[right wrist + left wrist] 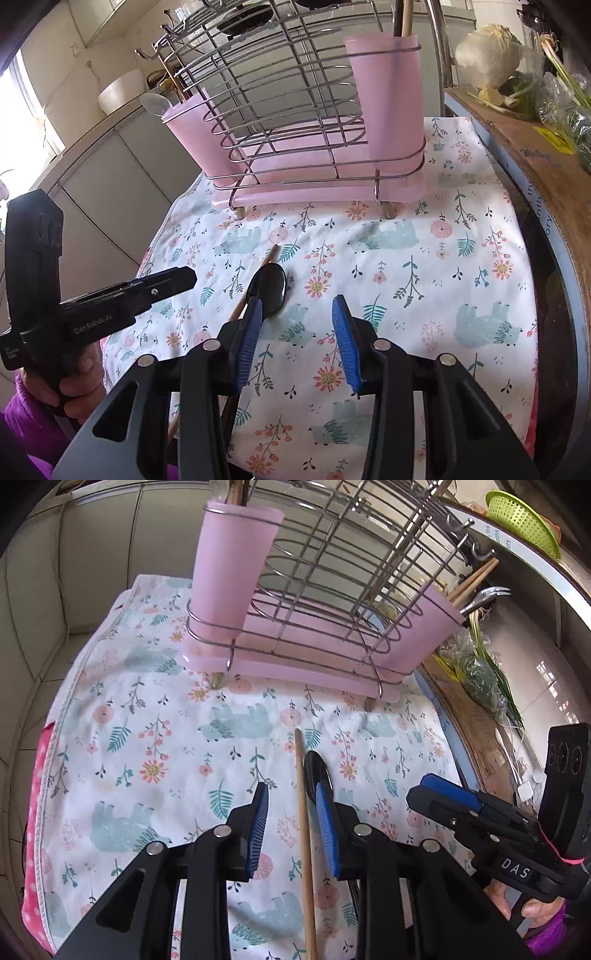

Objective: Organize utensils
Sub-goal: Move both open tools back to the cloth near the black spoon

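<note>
While both grippers (291,808) (297,321) gape empty, only the left view shows the green colander (524,520) beyond the rack (332,572).

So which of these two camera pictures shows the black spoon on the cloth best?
The right wrist view: the black spoon shows its whole glossy bowl, lying beside the wooden chopstick. In the left wrist view only a sliver of the spoon shows; the left tool has one blue pad covering it.

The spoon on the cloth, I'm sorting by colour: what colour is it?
Glossy black spoon, clearest in the right wrist view.
</note>
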`<state>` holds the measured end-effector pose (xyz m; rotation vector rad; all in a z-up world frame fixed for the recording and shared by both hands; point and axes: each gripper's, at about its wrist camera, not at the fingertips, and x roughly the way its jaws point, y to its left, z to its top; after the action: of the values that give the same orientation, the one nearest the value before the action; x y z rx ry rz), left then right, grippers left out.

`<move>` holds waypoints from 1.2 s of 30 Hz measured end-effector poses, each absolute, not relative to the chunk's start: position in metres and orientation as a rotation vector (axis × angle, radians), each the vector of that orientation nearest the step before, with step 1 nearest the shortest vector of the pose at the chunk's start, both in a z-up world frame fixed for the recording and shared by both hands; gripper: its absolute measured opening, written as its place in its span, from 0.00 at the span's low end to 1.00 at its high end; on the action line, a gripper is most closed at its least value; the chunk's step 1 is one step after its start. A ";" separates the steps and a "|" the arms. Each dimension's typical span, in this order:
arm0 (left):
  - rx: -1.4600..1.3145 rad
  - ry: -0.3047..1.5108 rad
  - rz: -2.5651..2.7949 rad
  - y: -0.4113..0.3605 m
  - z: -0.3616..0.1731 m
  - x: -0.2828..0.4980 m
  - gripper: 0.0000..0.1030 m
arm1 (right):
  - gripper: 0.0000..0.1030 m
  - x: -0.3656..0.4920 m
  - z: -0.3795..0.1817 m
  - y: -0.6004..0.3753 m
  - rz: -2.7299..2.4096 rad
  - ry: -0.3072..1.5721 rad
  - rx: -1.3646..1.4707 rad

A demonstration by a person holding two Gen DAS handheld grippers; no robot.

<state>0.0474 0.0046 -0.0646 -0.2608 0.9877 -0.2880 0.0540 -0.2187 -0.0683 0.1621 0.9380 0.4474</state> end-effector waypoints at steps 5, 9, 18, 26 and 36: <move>-0.205 1.037 -0.301 -0.008 -0.075 0.048 0.25 | 0.39 0.057 -0.074 -0.224 0.447 0.954 0.196; -0.183 1.085 -0.295 -0.014 -0.086 0.050 0.25 | 0.39 0.057 -0.077 -0.226 0.450 0.962 0.204; -0.173 1.103 -0.298 -0.022 -0.094 0.050 0.05 | 0.39 0.058 -0.081 -0.224 0.454 0.979 0.208; -0.163 1.064 -0.233 -0.008 -0.086 0.046 0.00 | 0.39 0.058 -0.082 -0.224 0.451 0.984 0.213; -0.179 1.065 -0.170 0.016 -0.083 0.041 0.00 | 0.39 0.058 -0.084 -0.224 0.452 0.997 0.219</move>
<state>0.0410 0.0162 -0.0831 -0.1785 1.0651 -0.1698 0.0580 -0.2236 -0.0839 0.2192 0.9967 0.4518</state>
